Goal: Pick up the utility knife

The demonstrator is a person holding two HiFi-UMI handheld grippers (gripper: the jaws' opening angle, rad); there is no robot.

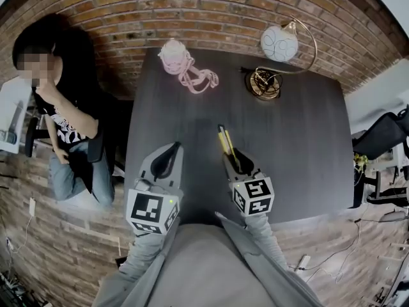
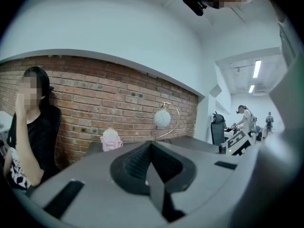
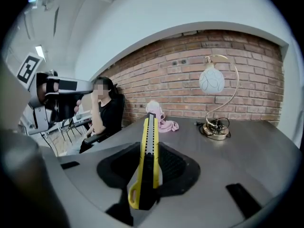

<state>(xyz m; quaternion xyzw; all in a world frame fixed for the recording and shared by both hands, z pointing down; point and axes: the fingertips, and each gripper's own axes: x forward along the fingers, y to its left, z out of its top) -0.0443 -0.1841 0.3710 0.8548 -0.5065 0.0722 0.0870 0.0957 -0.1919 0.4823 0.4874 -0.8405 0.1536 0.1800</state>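
Note:
A yellow and black utility knife is held off the dark table, its long body pointing toward the far brick wall. My right gripper is shut on the knife's rear half. In the right gripper view the knife stands on edge between the two dark pads, and the gripper clamps it from both sides. My left gripper hovers beside it on the left, over the table's near edge. Its jaws are closed together with nothing between them, as the left gripper view also shows.
A gold arc lamp with a white globe and a pink bundle with cords stand at the table's far side by the brick wall. A seated person is off the left edge. A black office chair is at the right.

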